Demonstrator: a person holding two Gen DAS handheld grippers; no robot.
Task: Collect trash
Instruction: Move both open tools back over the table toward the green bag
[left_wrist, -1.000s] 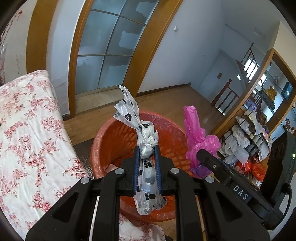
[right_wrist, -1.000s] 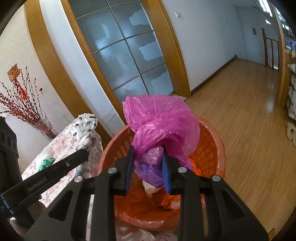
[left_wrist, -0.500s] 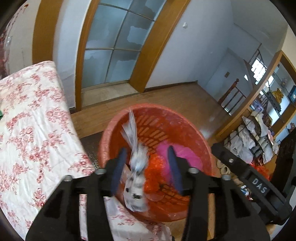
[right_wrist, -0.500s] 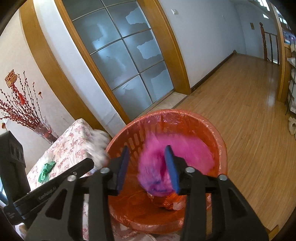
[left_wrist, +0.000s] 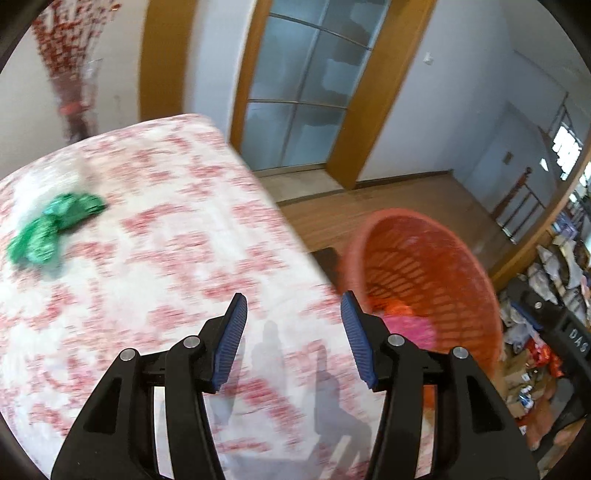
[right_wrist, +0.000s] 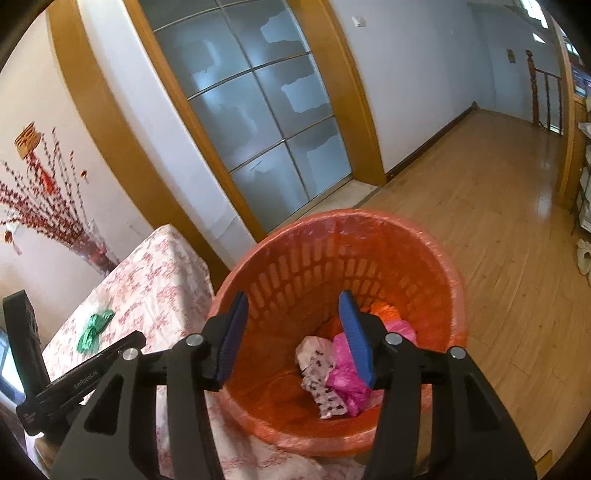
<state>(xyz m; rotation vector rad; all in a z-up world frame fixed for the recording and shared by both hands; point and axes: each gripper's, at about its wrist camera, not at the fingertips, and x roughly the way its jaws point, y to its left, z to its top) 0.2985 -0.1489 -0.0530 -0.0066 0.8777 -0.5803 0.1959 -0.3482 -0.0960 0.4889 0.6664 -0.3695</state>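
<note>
The orange trash basket (right_wrist: 436, 266) stands on the floor beside the table; it also shows in the left wrist view (left_wrist: 465, 273). Inside lie a white paw-print bag (right_wrist: 321, 373) and a pink bag (right_wrist: 347, 384), the pink bag also in the left wrist view (left_wrist: 410, 328). My right gripper (right_wrist: 293, 332) is open and empty above the basket. My left gripper (left_wrist: 293, 332) is open and empty over the floral tablecloth (left_wrist: 147, 258). A crumpled green bag (left_wrist: 51, 225) lies on the table at far left, also seen in the right wrist view (right_wrist: 92, 328).
A vase of red branches (right_wrist: 48, 210) stands at the table's far corner. A glass door with a wooden frame (right_wrist: 251, 122) is behind. Wooden floor (right_wrist: 498, 229) spreads right. Cluttered shelves (left_wrist: 554, 288) stand beyond the basket.
Both grippers opened and dropped the paw-print bag and the pink bag into the basket. The left gripper then swung left over the table, toward the green bag.
</note>
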